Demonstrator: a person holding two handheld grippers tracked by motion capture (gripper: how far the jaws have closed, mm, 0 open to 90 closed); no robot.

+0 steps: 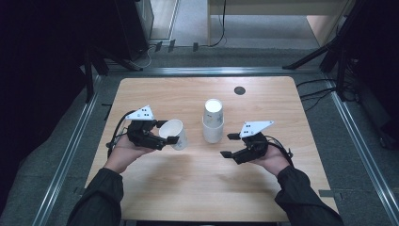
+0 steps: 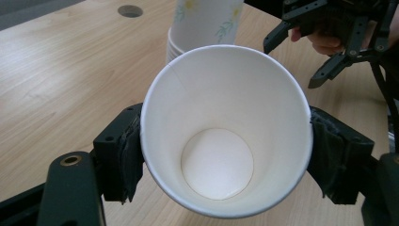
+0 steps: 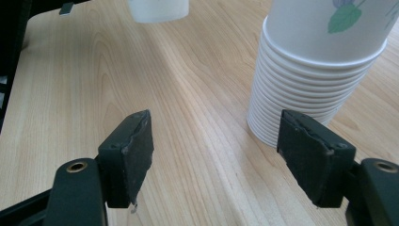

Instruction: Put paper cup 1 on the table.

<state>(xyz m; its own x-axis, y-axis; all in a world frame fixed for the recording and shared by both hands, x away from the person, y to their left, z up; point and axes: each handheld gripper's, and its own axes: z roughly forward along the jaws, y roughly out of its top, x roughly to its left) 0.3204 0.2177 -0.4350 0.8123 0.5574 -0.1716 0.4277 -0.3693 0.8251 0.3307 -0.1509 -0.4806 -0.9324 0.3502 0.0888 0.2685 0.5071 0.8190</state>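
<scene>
My left tongs (image 1: 165, 133) clamp single paper cup (image 1: 173, 133) by sidewall near rim, off table (image 1: 197, 188), left of cup stack (image 1: 212, 123). Cup light, thin, crushable — I keep squeeze gentle, grip below rim. Right tongs (image 1: 229, 145) open, empty, beside stack base.

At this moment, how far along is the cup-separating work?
One paper cup is off the upside-down stack of cups and gripped in the left gripper. The right gripper is open, beside the stack. The cup isn't set down yet, and many cups remain stacked.
</scene>
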